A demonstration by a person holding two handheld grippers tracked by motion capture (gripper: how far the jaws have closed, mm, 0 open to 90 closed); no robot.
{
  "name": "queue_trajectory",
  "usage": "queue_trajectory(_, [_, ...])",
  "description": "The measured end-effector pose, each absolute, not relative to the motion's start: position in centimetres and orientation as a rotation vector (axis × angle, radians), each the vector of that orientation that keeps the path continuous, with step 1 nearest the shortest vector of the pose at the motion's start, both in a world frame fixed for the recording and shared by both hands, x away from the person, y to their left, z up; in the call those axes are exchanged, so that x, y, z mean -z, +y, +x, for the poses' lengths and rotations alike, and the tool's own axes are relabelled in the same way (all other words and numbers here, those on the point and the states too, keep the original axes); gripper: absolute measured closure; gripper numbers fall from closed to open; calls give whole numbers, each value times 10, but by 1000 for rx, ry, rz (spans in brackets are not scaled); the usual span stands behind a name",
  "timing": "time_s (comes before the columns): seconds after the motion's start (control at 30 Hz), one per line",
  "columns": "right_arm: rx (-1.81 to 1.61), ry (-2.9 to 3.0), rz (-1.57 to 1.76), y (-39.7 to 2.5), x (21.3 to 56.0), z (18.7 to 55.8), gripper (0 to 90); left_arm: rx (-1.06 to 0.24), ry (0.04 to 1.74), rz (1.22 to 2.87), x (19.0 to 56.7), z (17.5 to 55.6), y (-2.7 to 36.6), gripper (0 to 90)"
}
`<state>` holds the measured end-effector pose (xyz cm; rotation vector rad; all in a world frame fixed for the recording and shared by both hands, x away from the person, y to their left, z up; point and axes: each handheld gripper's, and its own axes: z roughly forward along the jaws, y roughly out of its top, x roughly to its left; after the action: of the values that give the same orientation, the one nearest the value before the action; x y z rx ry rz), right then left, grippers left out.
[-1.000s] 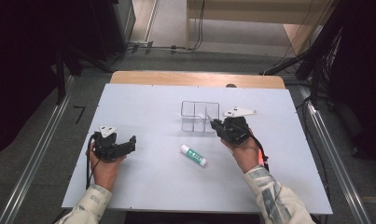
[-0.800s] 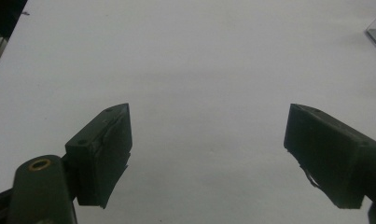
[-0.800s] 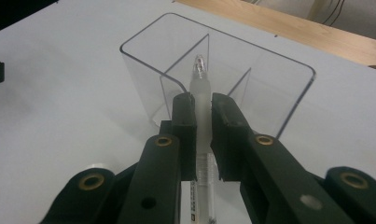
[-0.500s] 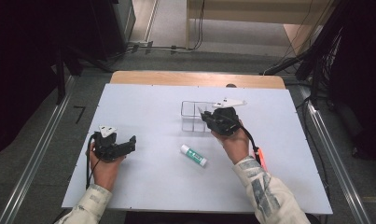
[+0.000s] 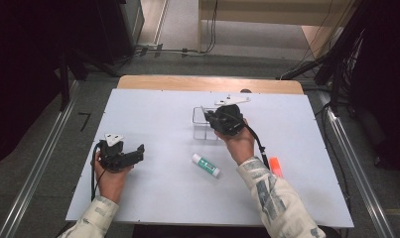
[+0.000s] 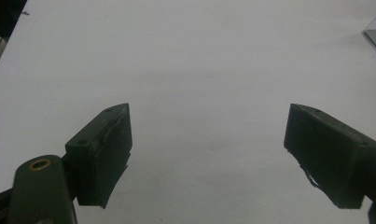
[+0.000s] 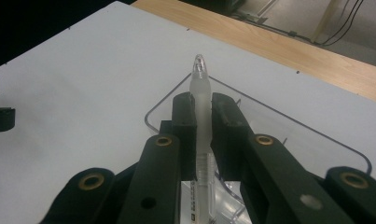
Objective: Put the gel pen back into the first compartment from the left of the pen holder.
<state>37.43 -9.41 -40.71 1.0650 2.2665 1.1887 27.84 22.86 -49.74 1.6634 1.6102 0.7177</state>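
While the left gripper (image 6: 209, 154) rests agape, the right gripper (image 7: 203, 121) clamps a clear pen (image 7: 202, 116) above the clear box (image 7: 269, 121)

grey floor (image 5: 43, 134) — dark surroundings, wooden bench (image 5: 267, 10)

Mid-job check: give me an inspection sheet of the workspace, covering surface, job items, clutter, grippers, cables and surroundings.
Surface: white table top, wooden strip along the far edge.
Job's things: translucent pen clamped in the right gripper, tip pointing out over the clear divided organiser.
Clutter: glue stick lying near the table's middle; orange marker beside the person's right sleeve.
Grippers: right gripper shut on the pen above the organiser; left gripper with jaws wide apart, nothing between them, low over bare table.
Cables: one black cable trails from the right gripper, one from the left.
Surroundings: dark floor, metal rails on both sides, cables on the floor beyond.
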Motion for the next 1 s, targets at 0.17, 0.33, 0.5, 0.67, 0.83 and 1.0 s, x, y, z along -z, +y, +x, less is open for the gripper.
queue_trajectory(0.17, [-1190, 2273, 1058, -86, 405, 380, 785, -715, 1608, 1671, 497, 278, 229, 158])
queue_trajectory(0.33, [-1190, 2274, 1065, -81, 401, 388, 785, -714, 1607, 1665, 497, 278, 229, 158])
queue_trajectory(0.5, [-1192, 2270, 1071, -74, 397, 393, 785, -713, 1604, 1666, 497, 278, 229, 158])
queue_trajectory(0.67, [-1188, 2271, 1070, -68, 395, 398, 785, -712, 1604, 1668, 497, 278, 229, 158])
queue_trajectory(0.83, [-1188, 2269, 1074, -63, 393, 403, 785, -711, 1603, 1667, 497, 278, 229, 158])
queue_trajectory(1.0, [-1183, 2265, 1079, -58, 391, 407, 785, -711, 1602, 1665, 497, 278, 229, 158])
